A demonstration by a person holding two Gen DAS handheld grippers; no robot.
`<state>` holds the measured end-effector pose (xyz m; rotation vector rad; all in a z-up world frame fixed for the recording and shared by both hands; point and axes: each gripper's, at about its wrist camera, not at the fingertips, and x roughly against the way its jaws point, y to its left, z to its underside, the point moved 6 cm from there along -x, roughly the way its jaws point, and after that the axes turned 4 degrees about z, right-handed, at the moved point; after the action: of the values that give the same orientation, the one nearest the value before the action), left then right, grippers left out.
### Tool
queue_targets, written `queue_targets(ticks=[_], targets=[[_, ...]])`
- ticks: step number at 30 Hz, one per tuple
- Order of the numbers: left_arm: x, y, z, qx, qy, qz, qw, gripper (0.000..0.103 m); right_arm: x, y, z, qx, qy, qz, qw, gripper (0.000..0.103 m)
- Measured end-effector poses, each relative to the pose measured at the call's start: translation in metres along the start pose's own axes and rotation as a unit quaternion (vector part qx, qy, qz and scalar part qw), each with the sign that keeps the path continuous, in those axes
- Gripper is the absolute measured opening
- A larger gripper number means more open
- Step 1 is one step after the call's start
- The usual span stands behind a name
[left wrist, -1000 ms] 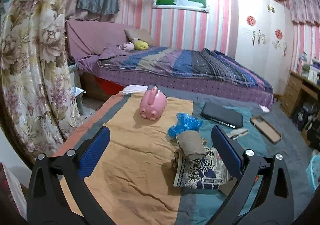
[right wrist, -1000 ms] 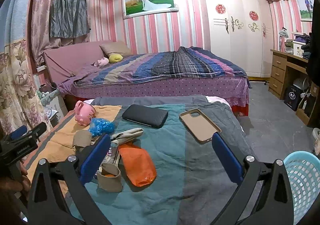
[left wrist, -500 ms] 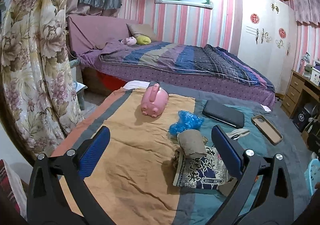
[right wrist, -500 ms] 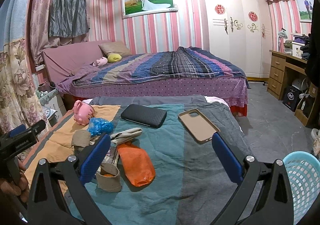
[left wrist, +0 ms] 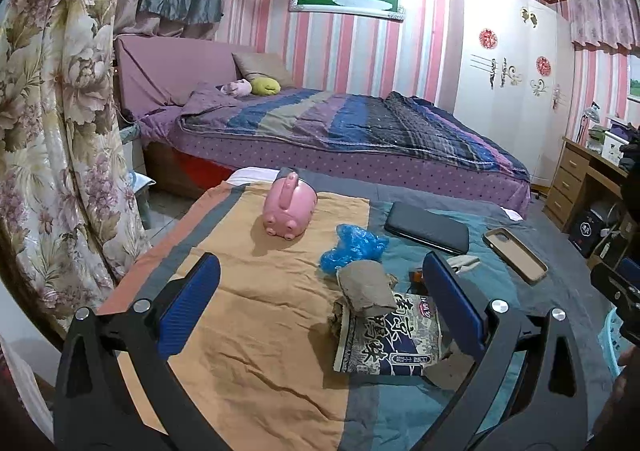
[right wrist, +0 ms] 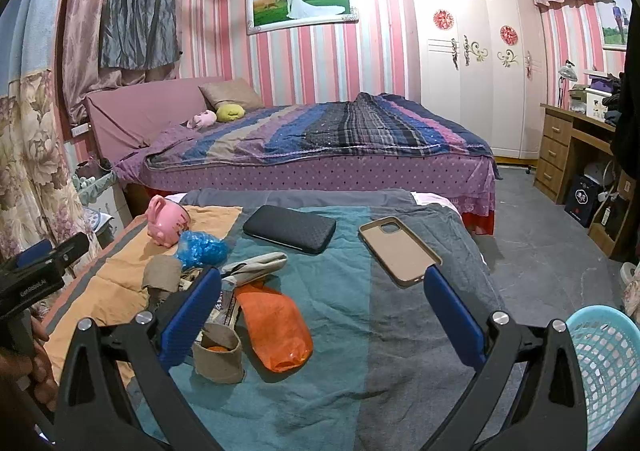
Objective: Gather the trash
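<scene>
Trash lies in a heap on the cloth-covered table (left wrist: 256, 331): a crumpled blue plastic bag (left wrist: 354, 247), a brown cardboard tube (left wrist: 366, 289), a printed dark-blue wrapper (left wrist: 394, 339). The right wrist view adds an orange packet (right wrist: 274, 321) and a second cardboard tube (right wrist: 218, 351); the blue bag (right wrist: 202, 249) shows there too. My left gripper (left wrist: 320, 299) is open and empty, hovering above the tube and wrapper. My right gripper (right wrist: 322, 305) is open and empty above the table, right of the orange packet. A light-blue trash basket (right wrist: 600, 367) stands at the table's right.
A pink piggy bank (left wrist: 290, 209), a black wallet (left wrist: 426, 227) and a tan phone case (left wrist: 514, 255) also lie on the table. A bed (right wrist: 316, 147) stands behind, a floral curtain (left wrist: 52, 155) on the left, a desk (right wrist: 572, 155) on the right.
The left gripper has tilted and shifted slightly, so the trash heap sits a little more toward its centre. The right gripper has barely moved. Both stay open.
</scene>
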<state>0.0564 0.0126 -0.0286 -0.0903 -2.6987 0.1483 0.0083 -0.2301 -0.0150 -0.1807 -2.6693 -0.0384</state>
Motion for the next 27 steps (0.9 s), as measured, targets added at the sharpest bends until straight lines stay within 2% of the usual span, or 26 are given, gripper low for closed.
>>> queue_targets(ticks=[9,13,20,23,27], targets=[[0.0003,-0.0005,0.0021,-0.002,0.0,-0.004,1.0,0.098,-0.0002,0.0003,0.0005,-0.001,0.0,0.013,1.0,0.099],[0.0008,-0.0006,0.0026,0.001,0.001,-0.006,1.0,0.098,-0.0001,0.0026,0.0001,-0.004,-0.005,-0.007,1.0,0.099],[0.0008,-0.0009,0.0024,-0.003,0.002,-0.009,1.0,0.098,-0.0034,0.0004,-0.0019,-0.012,0.002,0.01,1.0,0.099],[0.0011,-0.0012,0.0019,-0.003,0.002,-0.007,1.0,0.098,-0.0071,-0.0013,-0.0011,-0.021,0.013,-0.002,1.0,0.099],[0.0008,-0.0018,0.002,-0.003,0.002,-0.005,1.0,0.098,-0.003,-0.0006,-0.0041,-0.017,0.001,-0.004,1.0,0.099]])
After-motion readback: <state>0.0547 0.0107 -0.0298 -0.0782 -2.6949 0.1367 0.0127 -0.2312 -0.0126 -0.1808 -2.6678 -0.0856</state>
